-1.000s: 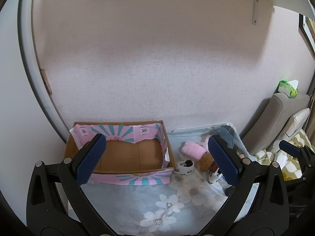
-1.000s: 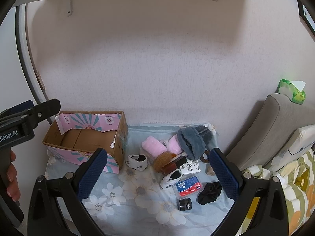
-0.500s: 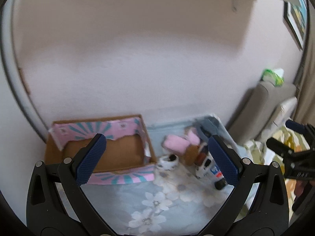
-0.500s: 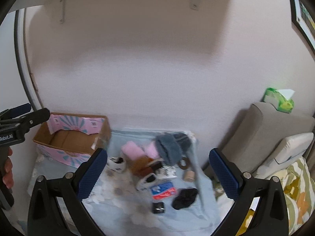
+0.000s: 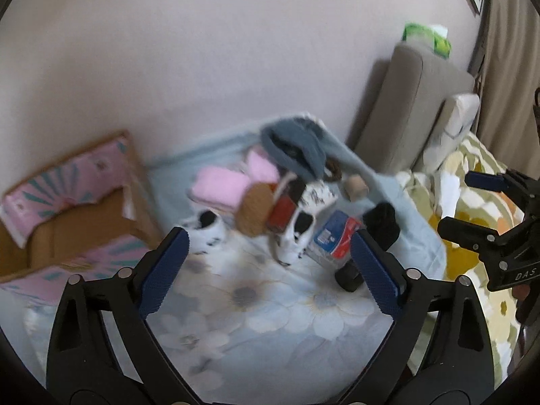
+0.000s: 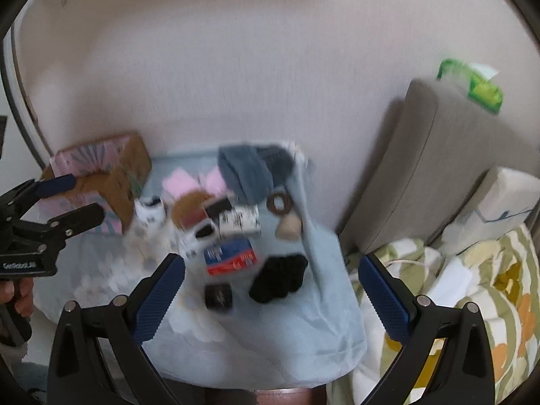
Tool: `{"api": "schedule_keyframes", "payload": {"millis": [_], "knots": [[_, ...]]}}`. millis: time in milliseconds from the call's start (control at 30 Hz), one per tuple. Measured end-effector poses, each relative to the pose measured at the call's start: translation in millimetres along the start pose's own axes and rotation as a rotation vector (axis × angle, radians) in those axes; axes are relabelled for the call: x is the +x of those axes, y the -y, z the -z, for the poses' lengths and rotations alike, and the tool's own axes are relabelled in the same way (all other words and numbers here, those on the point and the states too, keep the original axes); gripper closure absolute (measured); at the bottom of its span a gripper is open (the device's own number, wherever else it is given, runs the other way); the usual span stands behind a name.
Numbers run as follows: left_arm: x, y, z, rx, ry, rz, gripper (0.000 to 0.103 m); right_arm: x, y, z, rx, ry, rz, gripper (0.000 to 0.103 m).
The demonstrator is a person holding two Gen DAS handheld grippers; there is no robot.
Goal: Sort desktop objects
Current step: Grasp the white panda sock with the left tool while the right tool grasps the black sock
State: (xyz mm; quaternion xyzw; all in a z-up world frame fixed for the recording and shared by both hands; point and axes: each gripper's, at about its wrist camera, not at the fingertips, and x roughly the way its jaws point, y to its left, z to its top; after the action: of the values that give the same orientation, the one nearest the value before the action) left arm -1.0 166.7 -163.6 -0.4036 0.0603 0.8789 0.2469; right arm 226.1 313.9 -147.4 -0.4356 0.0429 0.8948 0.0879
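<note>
Plainly, both of our tools are spread wide and carry nothing: the left tool hangs above the flowered cloth of the desk, and the right tool hangs over the same cloth nearer its right edge. Between the right tool's fingers lie a small black container and a black scrunchie-like bundle, just beside a red-and-blue packet.

We judge the sorting not yet begun. The pink-and-teal cardboard box at the left looks empty as far as its open part shows, and everything remains heaped on the cloth.

Counting outward, with motion blur making this tentative: one black container, one black bundle, one red-and-blue packet, two white socks with black marks, one white patterned piece, one round brown pad, one dark red block, two pink fluffy pieces, one grey-blue cloth, one brown ring, one tan cork-like piece. All of these remain to be moved.
</note>
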Motion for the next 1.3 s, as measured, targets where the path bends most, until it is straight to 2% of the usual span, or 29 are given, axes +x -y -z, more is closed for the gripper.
{"api": "schedule_keyframes", "payload": {"millis": [100, 233, 400, 500, 633, 767, 833, 900, 1033, 1100, 1300], "knots": [[36, 7, 15, 0.013, -0.037, 0.012, 0.021, 26, 9, 16, -0.058, -0.028, -0.031, 0.005], [73, 10, 25, 0.001, -0.071, 0.016, 0.025, 59, 21, 33, -0.132, -0.045, -0.082, 0.006], [104, 5, 31, -0.047, -0.101, 0.044, 0.035, 94, 22, 43, -0.192, -0.069, -0.131, 0.024], [111, 1, 31, -0.075, -0.1, 0.076, 0.037, 109, 23, 46, -0.188, -0.085, -0.161, 0.03], [118, -6, 30, -0.118, -0.102, 0.13, 0.045, 119, 21, 47, -0.177, -0.084, -0.176, 0.036], [119, -9, 29, -0.14, -0.106, 0.168, 0.054, 123, 21, 45, -0.162, -0.089, -0.186, 0.05], [120, -9, 30, -0.149, -0.105, 0.194, 0.063, 125, 22, 43, -0.161, -0.087, -0.184, 0.06], [120, -7, 30, -0.152, -0.099, 0.202, 0.065, 127, 21, 43, -0.167, -0.1, -0.173, 0.07], [120, -9, 29, -0.174, -0.105, 0.217, 0.074, 130, 20, 43, -0.177, -0.112, -0.156, 0.078], [118, -11, 29, -0.17, -0.114, 0.209, 0.077, 128, 20, 42, -0.176, -0.11, -0.145, 0.086], [108, -8, 31, -0.146, -0.133, 0.209, 0.078, 120, 22, 36, -0.14, -0.105, -0.143, 0.089]]}}
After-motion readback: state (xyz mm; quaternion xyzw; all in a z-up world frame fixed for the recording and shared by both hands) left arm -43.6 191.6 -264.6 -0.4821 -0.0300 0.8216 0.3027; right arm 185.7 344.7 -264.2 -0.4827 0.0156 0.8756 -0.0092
